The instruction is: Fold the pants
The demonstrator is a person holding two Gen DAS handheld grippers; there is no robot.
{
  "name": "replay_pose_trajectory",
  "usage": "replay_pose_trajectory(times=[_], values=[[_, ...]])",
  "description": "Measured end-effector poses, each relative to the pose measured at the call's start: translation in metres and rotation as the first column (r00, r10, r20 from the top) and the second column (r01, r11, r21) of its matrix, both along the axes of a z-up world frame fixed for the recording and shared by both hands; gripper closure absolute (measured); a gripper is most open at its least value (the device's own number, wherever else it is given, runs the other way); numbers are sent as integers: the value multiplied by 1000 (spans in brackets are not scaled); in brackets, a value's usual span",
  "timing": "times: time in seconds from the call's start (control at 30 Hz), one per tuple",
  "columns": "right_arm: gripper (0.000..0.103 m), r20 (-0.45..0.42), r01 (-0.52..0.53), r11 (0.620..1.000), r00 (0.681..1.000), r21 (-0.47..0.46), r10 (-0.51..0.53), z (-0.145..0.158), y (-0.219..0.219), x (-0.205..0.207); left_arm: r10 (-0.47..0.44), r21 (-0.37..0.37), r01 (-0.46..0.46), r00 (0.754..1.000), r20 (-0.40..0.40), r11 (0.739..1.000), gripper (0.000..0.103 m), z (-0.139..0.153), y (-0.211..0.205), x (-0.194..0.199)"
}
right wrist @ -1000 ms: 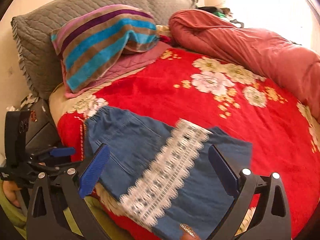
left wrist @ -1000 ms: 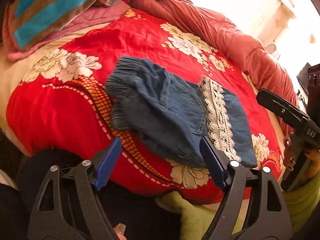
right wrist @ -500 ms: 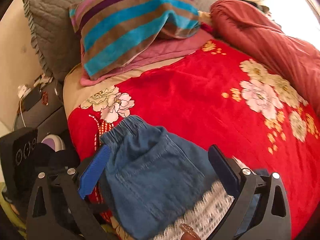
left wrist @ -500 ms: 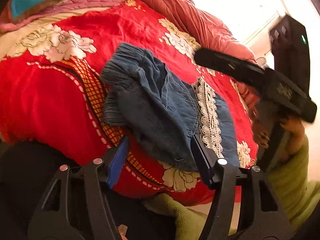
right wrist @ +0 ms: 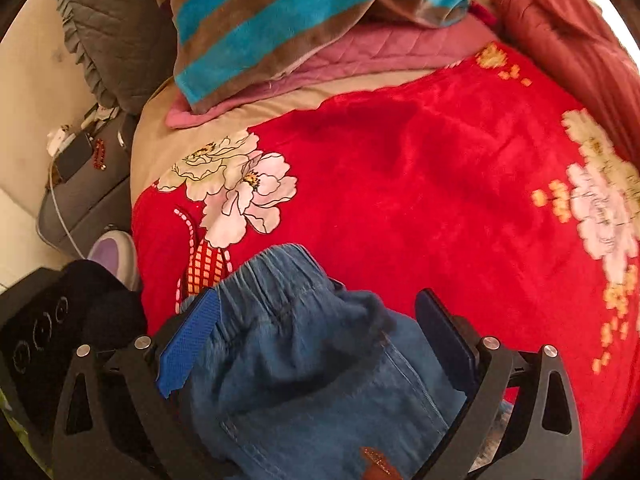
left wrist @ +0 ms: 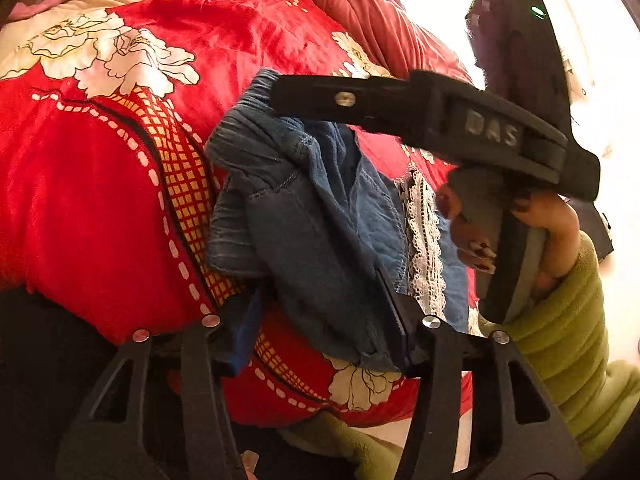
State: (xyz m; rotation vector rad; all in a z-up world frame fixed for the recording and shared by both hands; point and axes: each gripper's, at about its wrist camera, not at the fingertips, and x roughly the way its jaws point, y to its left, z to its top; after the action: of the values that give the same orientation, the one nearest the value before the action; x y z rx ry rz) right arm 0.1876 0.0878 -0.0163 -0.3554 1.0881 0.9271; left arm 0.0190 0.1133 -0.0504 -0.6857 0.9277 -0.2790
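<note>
Small blue denim pants point(left wrist: 320, 240) with a white lace band point(left wrist: 424, 240) lie crumpled on a red flowered blanket point(left wrist: 100, 200). My left gripper point(left wrist: 320, 324) sits at the pants' near edge. Its jaws are closing with a fold of denim between them, and I cannot see the pads pressing it. My right gripper point(right wrist: 320, 336) hangs open just above the elastic waistband point(right wrist: 280, 276), with the denim point(right wrist: 320, 400) lying between its wide-spread fingers. In the left wrist view its black frame point(left wrist: 480, 132) crosses over the waistband end, held by a hand point(left wrist: 552, 220).
A striped pillow point(right wrist: 300, 20), a grey pillow point(right wrist: 112, 40) and a pink quilt point(right wrist: 400, 52) lie at the bed's head. A rolled dark red duvet point(right wrist: 580, 40) runs along the far side. A grey bedside stand point(right wrist: 80, 184) stands left of the bed. A green sleeve point(left wrist: 568, 340) is at the right.
My right gripper swept from the lace end of the pants to the waistband and sank towards it. My left gripper's jaws narrowed and moved in onto the near edge of the denim.
</note>
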Motion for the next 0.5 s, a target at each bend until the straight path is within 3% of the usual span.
replay_pose_trajectory(times=[0.07,0.17,0.23,0.33,0.5], values=[[11,-46,0,1000,999,16,1,-7,2,4,0,0,0,1000,0,1000,61,-1,0,2],[44,-112,-25,998,993,55,31,-17,3,4,1,-7,-1,1000,5,1000,66,-2,0,5],[57,-94,-23,997,995,74,30,-13,-2,0,-3,-6,3,1000,13,1000,69,-2,1,6],[68,-71,-6,992,997,127,15,0,-18,-6,-15,-12,15,999,37,1000,76,4,-3,5],[68,-34,37,968,999,250,-29,29,-65,-17,-54,23,52,993,102,998,76,30,-20,1]])
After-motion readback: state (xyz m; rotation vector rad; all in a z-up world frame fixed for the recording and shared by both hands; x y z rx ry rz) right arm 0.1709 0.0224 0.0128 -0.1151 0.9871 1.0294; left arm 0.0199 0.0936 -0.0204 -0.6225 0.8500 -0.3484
